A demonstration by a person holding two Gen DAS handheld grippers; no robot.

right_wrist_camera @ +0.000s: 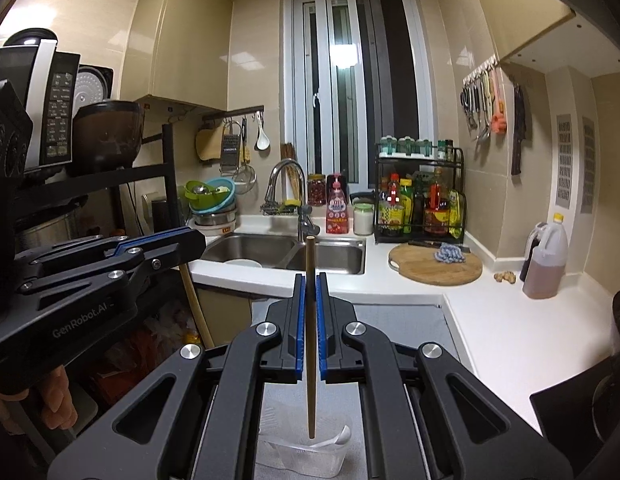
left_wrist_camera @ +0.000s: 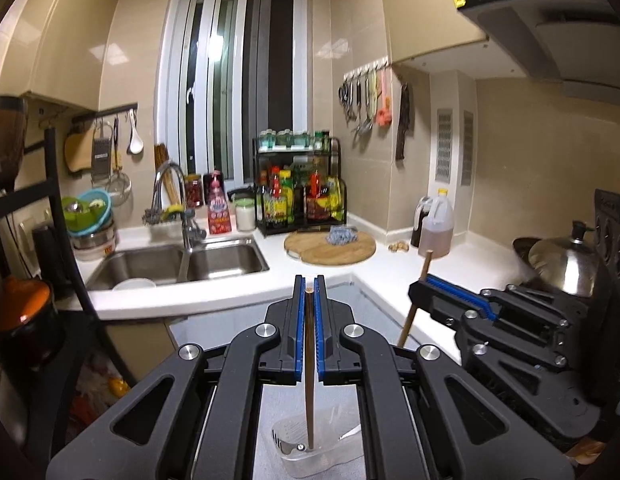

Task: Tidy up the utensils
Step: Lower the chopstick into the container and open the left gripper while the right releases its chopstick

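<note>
The left gripper (left_wrist_camera: pixel 309 292) is squeezed tight on one wooden chopstick (left_wrist_camera: pixel 309 364). The stick hangs straight down, and its low tip is inside the clear plastic cup (left_wrist_camera: pixel 310 454) that sits near, at the bottom of the picture. A white spoon and something metal are in the cup too.

The right gripper (right_wrist_camera: pixel 310 292) is also pinched shut on a second chopstick (right_wrist_camera: pixel 310 344). Its tip hangs just over the cup's rim (right_wrist_camera: pixel 329 442) — not in yet, I think.

What could go wrong? The two grippers are close side by side, so they might bump, and one stick could knock the other. The cup looks light; a poke on its wall could tip it over. If the right stick drops from where it is, it might hit the rim and bounce out onto the grey mat (right_wrist_camera: pixel 405 320).
</note>
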